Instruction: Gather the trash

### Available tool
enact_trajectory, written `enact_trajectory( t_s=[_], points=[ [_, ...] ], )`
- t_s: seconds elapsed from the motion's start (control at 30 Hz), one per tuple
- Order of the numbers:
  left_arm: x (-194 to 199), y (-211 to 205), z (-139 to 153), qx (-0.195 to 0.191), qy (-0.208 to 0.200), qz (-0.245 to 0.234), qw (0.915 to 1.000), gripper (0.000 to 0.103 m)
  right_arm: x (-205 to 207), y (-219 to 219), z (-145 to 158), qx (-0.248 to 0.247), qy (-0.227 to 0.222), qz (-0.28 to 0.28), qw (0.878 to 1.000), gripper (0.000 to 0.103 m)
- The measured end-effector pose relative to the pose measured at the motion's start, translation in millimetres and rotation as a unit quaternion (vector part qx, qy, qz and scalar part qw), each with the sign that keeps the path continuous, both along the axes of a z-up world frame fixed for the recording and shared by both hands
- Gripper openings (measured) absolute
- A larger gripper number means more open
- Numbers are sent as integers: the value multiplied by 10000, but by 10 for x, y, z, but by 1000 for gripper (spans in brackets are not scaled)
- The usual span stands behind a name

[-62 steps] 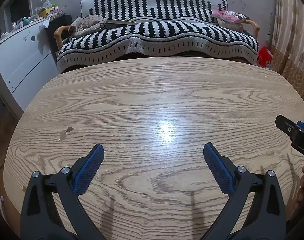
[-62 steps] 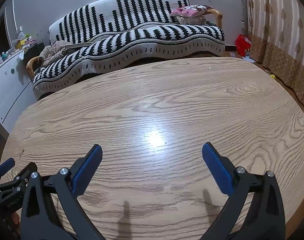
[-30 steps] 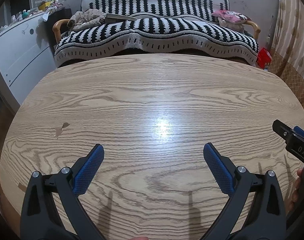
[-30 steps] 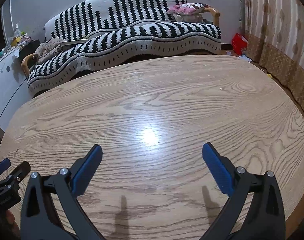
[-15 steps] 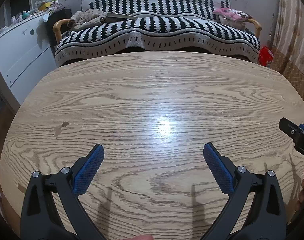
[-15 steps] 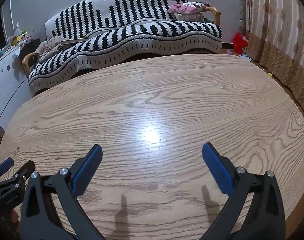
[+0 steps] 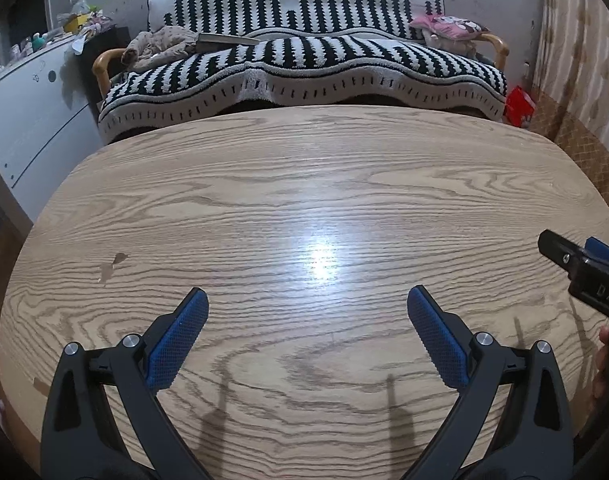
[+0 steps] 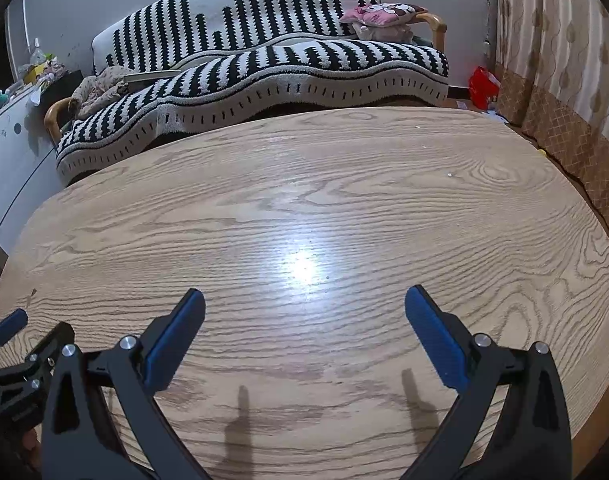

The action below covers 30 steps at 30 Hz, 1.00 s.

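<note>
Left gripper (image 7: 307, 334), right gripper (image 8: 304, 336): jaws wide, empty, over wood surface (image 7: 304, 200). No trash visible; direction, nearer hand undeterminable.

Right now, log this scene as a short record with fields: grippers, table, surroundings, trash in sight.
left gripper: open, holding nothing, above the table
right gripper: open, holding nothing, above the table
table: wood grain, glare spot near the middle, small dark mark toward its left side
sofa: behind the table, black and white striped cover
pink cushion: on the sofa's right end
red bag: on the floor by the curtain
trash on table: only tiny pale specks near the far right
</note>
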<state>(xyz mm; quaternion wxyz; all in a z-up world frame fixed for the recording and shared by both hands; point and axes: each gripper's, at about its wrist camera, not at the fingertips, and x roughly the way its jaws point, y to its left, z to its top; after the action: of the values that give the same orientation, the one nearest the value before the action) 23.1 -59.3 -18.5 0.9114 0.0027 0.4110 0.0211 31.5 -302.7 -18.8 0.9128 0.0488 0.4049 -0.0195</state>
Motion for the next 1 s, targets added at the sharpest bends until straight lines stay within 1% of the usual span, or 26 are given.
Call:
enact_trajectory(
  t_s=[0.17, 0.33, 0.53, 0.7, 1.0],
  points=[
    [12, 20, 6, 77, 29, 28, 10000, 97, 17, -25, -2, 21, 13, -37, 10000, 97],
    [23, 89, 5, -76, 92, 171, 9998, 97, 24, -7, -22, -23, 55, -26, 10000, 97],
    [30, 112, 20, -66, 69, 212, 9997, 97, 29, -11, -27, -53, 58, -36, 10000, 97],
    [52, 130, 9, -121, 117, 195, 9997, 97, 46, -17, -30, -61, 63, -53, 9999, 97],
    [59, 94, -9, -39, 130, 104, 9999, 97, 37, -29, -59, -94, 73, -89, 9999, 97]
  ],
)
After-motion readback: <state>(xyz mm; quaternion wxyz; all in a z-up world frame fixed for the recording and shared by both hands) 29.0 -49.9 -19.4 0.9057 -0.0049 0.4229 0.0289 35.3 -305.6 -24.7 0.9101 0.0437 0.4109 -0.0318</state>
